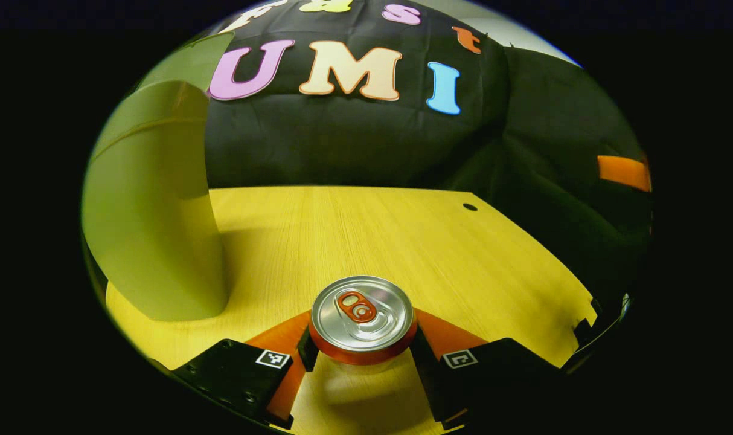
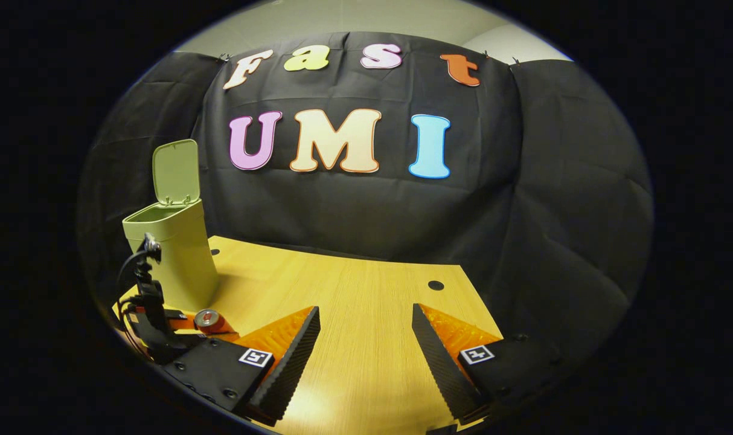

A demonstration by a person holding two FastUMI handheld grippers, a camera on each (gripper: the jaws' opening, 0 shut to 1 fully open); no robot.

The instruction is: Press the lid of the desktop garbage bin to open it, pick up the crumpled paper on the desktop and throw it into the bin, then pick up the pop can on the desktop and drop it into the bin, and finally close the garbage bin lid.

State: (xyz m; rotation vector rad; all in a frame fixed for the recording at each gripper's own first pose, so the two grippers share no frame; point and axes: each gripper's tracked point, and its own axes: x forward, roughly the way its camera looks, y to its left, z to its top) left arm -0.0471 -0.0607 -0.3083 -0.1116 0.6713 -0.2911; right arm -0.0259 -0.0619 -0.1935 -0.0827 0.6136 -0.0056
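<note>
Gripping the pop can (image 1: 363, 320) is the step in hand: it stands upright between the left gripper's (image 1: 363, 350) two fingers, which sit tight against its sides just under the rim, so that claw looks clenched on it. Whether the can has left the desktop (image 1: 403, 241) I cannot tell; a shadow lies just beneath it.

Ahead and to the left of that claw, close by, rises the garbage bin (image 1: 155, 241), its wall towering above the can. In the right gripper view the bin's lid (image 2: 175, 172) stands upright, so the mouth is open. No crumpled paper lies on the wood, so it is probably already inside.

The risks, as I judge them: the hold is high on a smooth, round wall, so the can could tip or slide out during the lift. The bin is tall and looks light; carrying the can too low would knock its side and shove or topple it. Brushing the raised lid could drop it shut early.

The right gripper (image 2: 366, 338) hangs released, fingers well apart over bare wood, far to the right of the bin.
</note>
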